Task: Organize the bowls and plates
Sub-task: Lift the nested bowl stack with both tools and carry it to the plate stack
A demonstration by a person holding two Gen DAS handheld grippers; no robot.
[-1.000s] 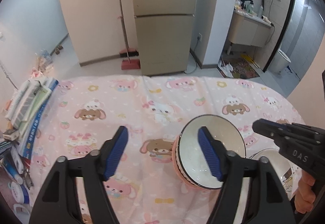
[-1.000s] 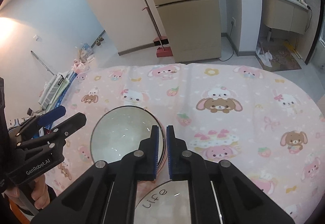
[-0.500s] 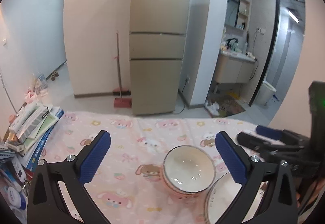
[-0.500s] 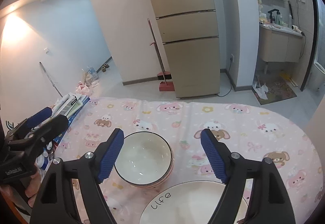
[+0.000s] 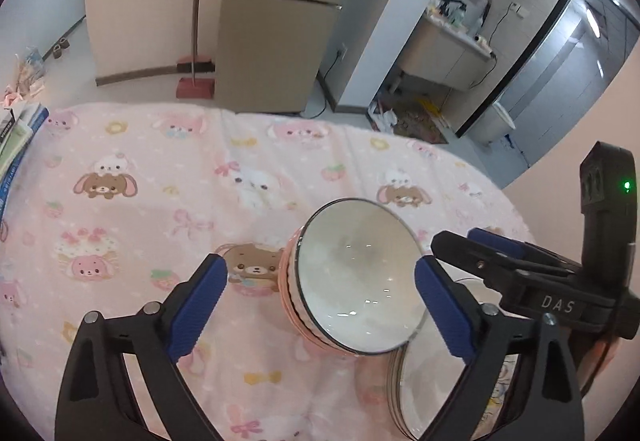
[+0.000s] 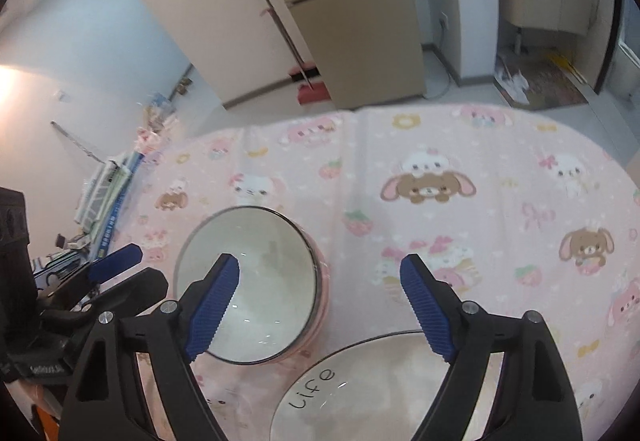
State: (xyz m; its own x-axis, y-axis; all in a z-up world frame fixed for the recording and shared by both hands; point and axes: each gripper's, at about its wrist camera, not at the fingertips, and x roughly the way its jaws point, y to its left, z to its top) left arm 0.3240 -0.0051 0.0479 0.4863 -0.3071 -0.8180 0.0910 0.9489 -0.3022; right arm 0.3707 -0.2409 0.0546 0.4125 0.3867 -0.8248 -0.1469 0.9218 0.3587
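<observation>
Left wrist view: our left tool (image 5: 320,293) hangs wide, jaws closing, gripping nothing, over the bowl (image 5: 356,281).
Right tool (image 6: 320,305): spread wide, empty, above the plate (image 6: 384,393).
Counter (image 6: 480,177): pink cloth.

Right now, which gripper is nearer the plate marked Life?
Right. The right gripper hangs just over the plate, jaws open. The left gripper sits beside it, above the pink bowl, jaws closing with nothing pinched between them.
</observation>
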